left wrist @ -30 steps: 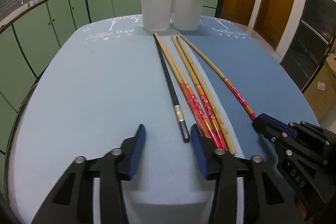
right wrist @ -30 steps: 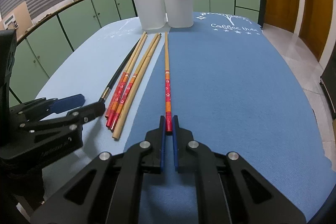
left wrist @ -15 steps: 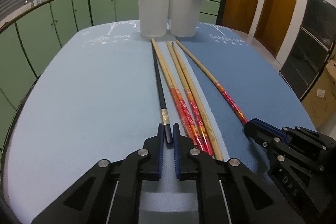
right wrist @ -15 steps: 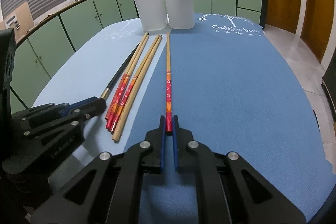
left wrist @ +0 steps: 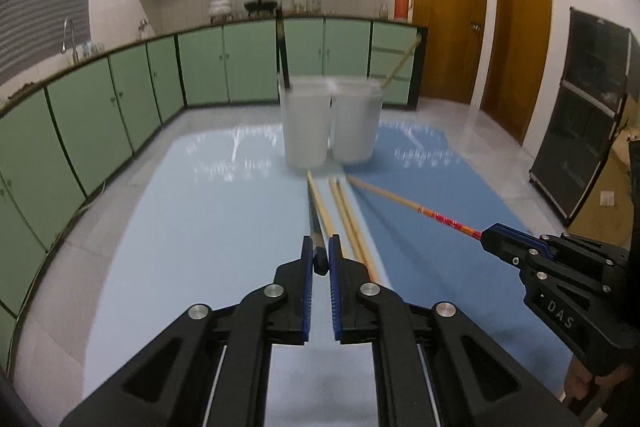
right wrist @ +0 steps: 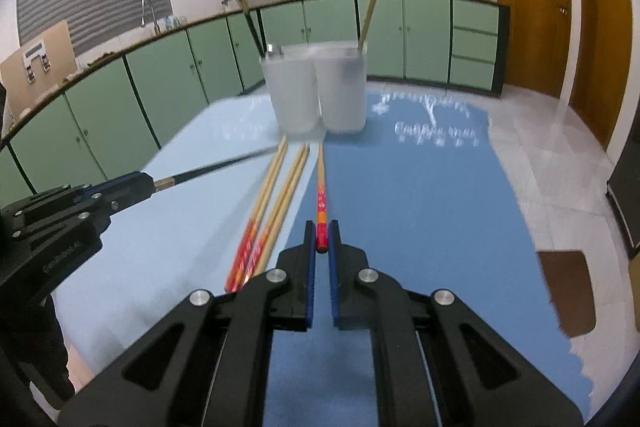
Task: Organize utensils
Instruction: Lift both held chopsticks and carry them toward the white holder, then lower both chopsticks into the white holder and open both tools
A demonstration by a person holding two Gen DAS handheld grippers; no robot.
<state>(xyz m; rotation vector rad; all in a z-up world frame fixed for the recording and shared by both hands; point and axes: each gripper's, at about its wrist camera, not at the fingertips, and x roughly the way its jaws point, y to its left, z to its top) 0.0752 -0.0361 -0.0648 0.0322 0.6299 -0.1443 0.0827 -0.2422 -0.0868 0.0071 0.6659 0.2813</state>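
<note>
My left gripper [left wrist: 320, 247] is shut on the near end of a black chopstick [left wrist: 315, 223], which is raised off the table and slopes down toward the holder. My right gripper [right wrist: 321, 231] is shut on the red end of a bamboo chopstick [right wrist: 321, 183], lifted the same way. Each gripper also shows in the other view: the right gripper [left wrist: 494, 239] with its bamboo chopstick [left wrist: 400, 201], the left gripper [right wrist: 138, 183] with the black one [right wrist: 216, 167]. Three bamboo chopsticks [right wrist: 276, 195] lie side by side between them. A white two-cup holder [left wrist: 306, 123] stands behind, with one black chopstick [left wrist: 283, 55] and one bamboo chopstick [left wrist: 400, 61] in it.
The table carries a light blue mat [left wrist: 200, 227] on the left and a darker blue mat [right wrist: 420, 207] on the right. Green cabinets [left wrist: 120, 99] curve round behind and to the left. Wooden doors [left wrist: 448, 19] stand at the right, with tiled floor beyond the table edge.
The left gripper's jaws came together on the black chopstick's end. Both grippers then rose, tilting their chopsticks up off the table; the view now looks more level across the room.
</note>
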